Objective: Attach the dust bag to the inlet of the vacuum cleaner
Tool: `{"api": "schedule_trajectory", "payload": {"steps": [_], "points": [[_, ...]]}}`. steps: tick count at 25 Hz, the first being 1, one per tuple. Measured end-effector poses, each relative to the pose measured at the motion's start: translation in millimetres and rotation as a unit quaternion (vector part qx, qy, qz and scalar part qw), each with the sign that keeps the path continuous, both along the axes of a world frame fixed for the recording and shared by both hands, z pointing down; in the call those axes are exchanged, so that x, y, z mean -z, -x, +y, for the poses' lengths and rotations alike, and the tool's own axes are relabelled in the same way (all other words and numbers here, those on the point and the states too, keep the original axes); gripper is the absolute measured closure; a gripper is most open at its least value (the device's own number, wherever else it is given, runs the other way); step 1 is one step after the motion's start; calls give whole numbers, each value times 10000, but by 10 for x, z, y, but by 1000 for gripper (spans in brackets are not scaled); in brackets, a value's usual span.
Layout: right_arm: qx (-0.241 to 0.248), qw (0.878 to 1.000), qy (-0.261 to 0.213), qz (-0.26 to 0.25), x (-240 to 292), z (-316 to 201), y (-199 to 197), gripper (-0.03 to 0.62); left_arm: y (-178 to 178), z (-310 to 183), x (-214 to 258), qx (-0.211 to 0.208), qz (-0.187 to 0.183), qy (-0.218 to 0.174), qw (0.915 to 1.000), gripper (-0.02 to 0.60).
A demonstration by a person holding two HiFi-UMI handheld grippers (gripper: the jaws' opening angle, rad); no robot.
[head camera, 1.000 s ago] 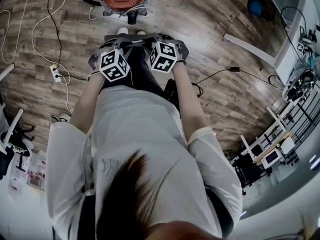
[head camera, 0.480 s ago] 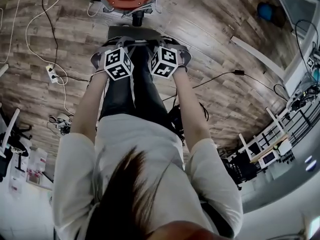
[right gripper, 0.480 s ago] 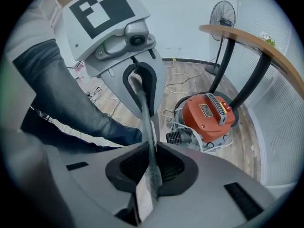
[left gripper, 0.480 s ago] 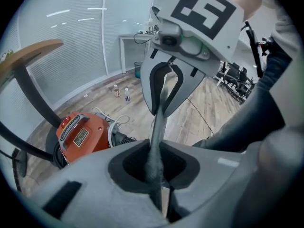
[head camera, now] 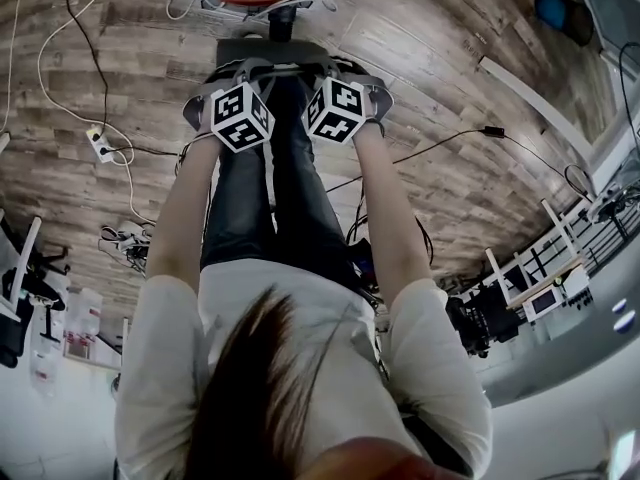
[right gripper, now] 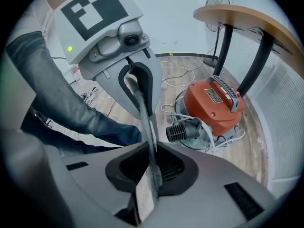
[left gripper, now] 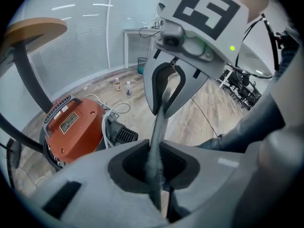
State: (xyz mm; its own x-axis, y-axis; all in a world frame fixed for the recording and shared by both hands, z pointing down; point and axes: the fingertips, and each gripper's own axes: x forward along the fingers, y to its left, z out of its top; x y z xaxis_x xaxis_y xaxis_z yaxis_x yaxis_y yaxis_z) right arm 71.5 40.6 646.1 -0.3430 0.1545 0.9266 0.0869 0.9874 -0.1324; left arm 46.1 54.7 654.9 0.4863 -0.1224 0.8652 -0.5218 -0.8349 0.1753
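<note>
pinching a grey dust bag [left gripper: 159, 127] in closed jaws of left gripper [left gripper: 159, 196] and right gripper [right gripper: 148, 190], orange vacuum cleaner [right gripper: 213, 103] beyond the jaws.

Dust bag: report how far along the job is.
Done: the bag is picked up, with the left claw and the right claw both shut on its edge. In hand: it is held between them, facing the vacuum. Left: the whole fitting. The bag is apart from the inlet, which stands bare.
</note>
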Motion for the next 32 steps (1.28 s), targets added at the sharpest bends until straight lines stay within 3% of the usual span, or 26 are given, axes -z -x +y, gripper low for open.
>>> {"api": "schedule_trajectory", "payload": {"steps": [8,18,24,32], "points": [[101,9999,18,72,-376,-8,21,551,29,-6,-364,-8,-91,85,9999,541],[-75,9997,160,153,-765,-64,60,551,78,-68,-753,-419,-233,324,9983,541],[-67,9997,105,216,-859,-57,66,553,91,-62,-853,-344,-244,489,9979,541],[-70,9998,12,184,-844,-145,59,556,86,-163,-842,-354,-214,363,9985,541]]}}
